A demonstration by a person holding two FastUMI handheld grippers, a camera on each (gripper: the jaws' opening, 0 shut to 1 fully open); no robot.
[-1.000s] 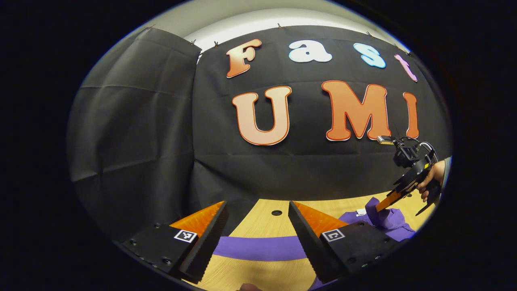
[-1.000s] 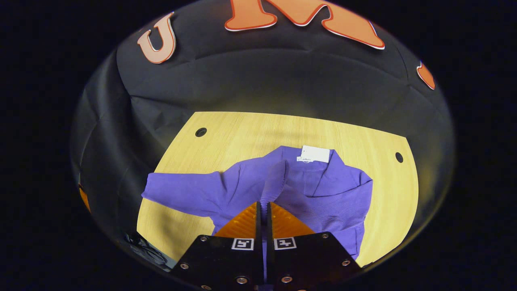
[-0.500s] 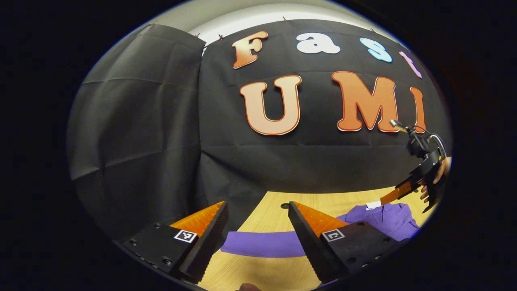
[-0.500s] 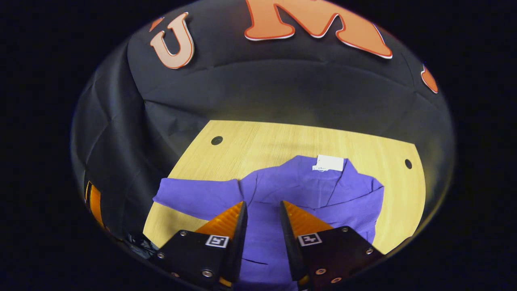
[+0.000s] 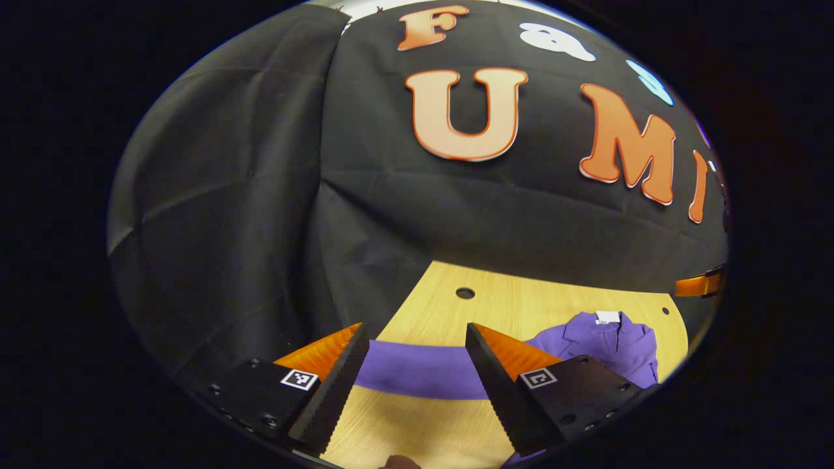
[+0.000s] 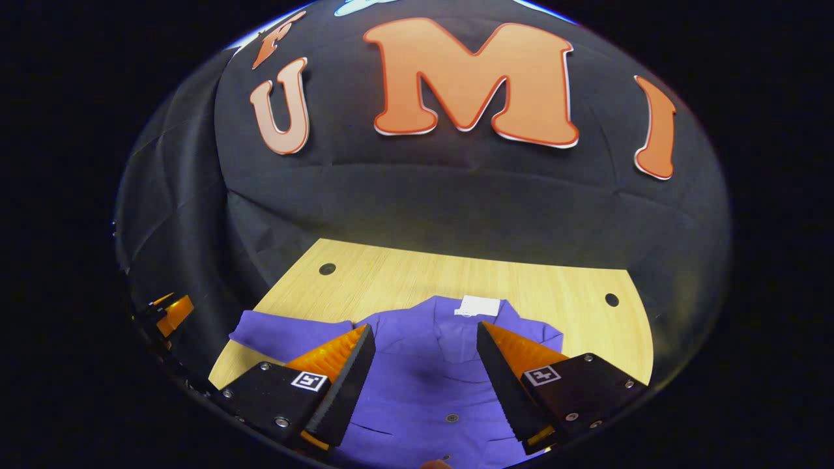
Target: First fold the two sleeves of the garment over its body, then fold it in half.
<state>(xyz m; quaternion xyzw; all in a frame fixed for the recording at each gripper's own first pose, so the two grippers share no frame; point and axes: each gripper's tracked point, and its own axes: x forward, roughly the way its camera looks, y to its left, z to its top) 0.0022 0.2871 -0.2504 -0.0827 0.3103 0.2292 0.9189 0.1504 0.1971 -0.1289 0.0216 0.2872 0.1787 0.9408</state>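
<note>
Lying flat on wooden desk (image 6: 391,273): purple garment (image 6: 430,365), white tag (image 6: 479,306) at far edge, one sleeve (image 5: 423,368) stretched out left. Left gripper (image 5: 410,365) hovers over that sleeve, jaws wide apart, empty. Right gripper (image 6: 423,365) above garment body, jaws wide, holding nothing.

My left hand-held gripper (image 5: 414,378) has wedge-shaped, saw-toothed fingers on black screwed blocks with square coded markers; my right hand-held gripper (image 6: 423,381) matches it.

The right tool (image 6: 423,371) is hovering with its jaws spread wide over the purple garment (image 6: 430,378). The garment is lying on the counter (image 6: 391,277), one sleeve (image 6: 280,333) stretching out sideways.
</note>
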